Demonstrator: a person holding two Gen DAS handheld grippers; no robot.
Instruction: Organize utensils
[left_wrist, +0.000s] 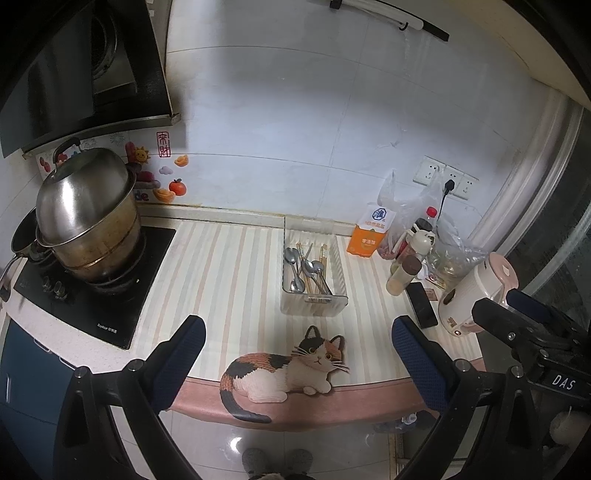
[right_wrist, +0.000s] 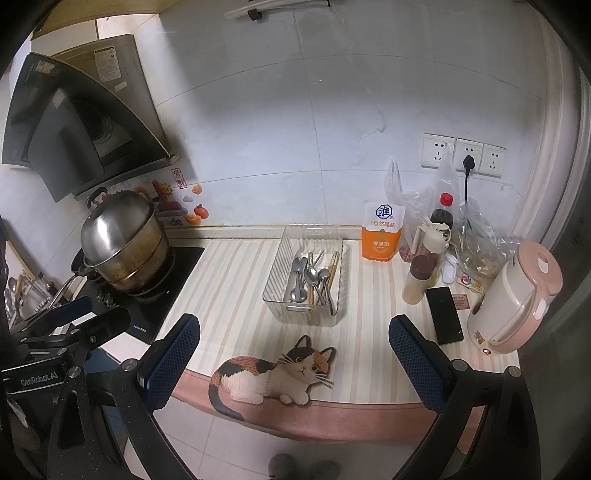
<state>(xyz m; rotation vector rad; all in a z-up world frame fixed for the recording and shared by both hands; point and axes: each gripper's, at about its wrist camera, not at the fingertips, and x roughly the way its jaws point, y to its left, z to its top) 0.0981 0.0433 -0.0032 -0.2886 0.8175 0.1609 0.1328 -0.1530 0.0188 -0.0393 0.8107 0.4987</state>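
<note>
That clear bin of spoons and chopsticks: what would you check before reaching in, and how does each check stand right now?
1. Left gripper open and empty: ok.
2. Right gripper open and empty: ok.
3. Clear bin upright on the striped mat: ok.
4. Spoons and chopsticks sorted apart: not ok, they lie mixed and overlapping.
5. Path from grippers to bin free: ok, only the flat cat design lies between.
6. Black phone out of the way: ok, it lies right of the bin.
</note>
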